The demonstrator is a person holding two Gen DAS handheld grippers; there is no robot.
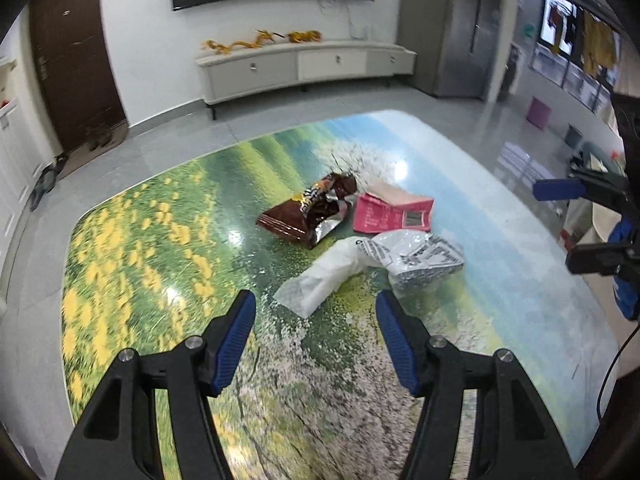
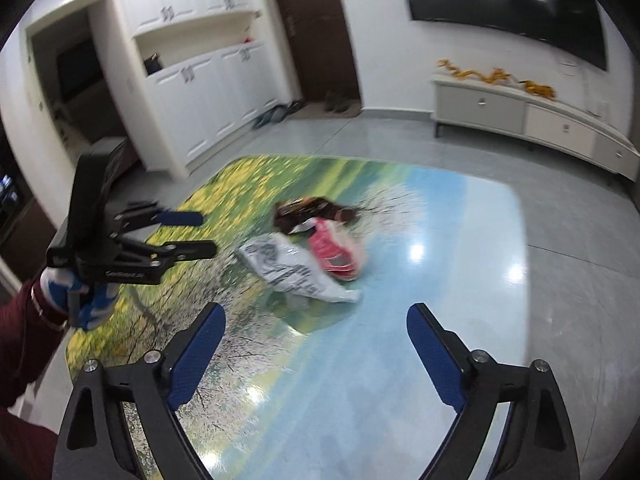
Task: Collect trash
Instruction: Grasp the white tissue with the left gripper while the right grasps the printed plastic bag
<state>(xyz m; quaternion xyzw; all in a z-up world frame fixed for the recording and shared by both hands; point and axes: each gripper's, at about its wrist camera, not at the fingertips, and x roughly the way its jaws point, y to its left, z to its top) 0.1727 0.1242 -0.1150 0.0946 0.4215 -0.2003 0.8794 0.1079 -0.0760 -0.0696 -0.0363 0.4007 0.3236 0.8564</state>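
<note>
Tool, left point(image 1: 316, 340): jaws partly apart, empty, above the table point(image 1: 120, 264), just short of the white printed bag point(image 1: 384, 264).
Trash, left wrist view: brown snack bag point(image 1: 310, 210), pink packet point(image 1: 394, 212) and white bag, clustered mid-table.
Tool, right point(image 2: 316, 344): jaws wide, empty, clear of the trash.
Right wrist view: trash pile blurred; lettering unreadable.

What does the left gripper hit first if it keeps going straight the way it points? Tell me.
Most likely the white plastic bag: its near end lies just past the open left gripper, between the fingertips' lines. Nothing is between them. Depth is unclear, so it could meet the table just short of the bag.
</note>
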